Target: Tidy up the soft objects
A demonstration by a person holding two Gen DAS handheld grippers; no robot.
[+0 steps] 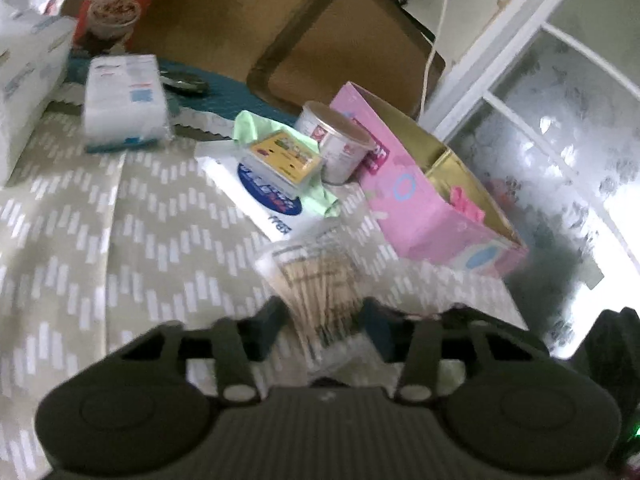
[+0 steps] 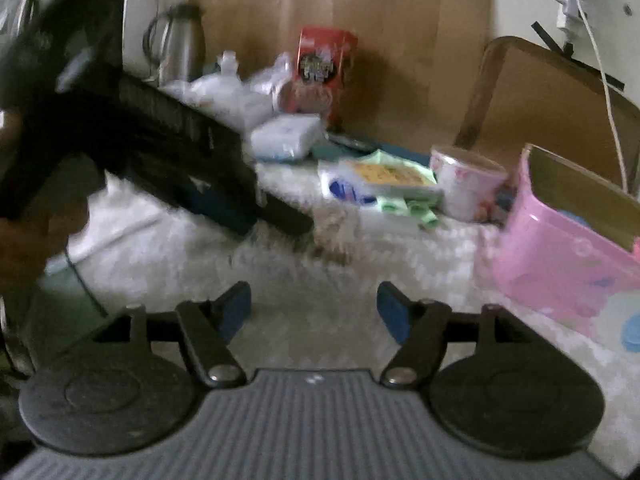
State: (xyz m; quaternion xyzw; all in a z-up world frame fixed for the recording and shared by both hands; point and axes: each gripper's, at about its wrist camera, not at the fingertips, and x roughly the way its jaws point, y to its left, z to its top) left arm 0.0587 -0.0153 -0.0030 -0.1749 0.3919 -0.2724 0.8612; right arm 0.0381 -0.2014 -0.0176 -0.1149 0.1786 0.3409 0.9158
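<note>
my left claw point(image 1: 322, 326) pinches a clear crinkly packet of cotton swabs point(image 1: 316, 280), light and slippery; right claw point(image 2: 314, 312) wide, empty.

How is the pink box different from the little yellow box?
The pink box is much bigger than the yellow box. The pink box is open on top, with gold walls inside and something pink in it; the yellow box is shut. The pink box stands on the tablecloth; the yellow box lies on a green cloth and a white packet. Both are rectangular.
</note>
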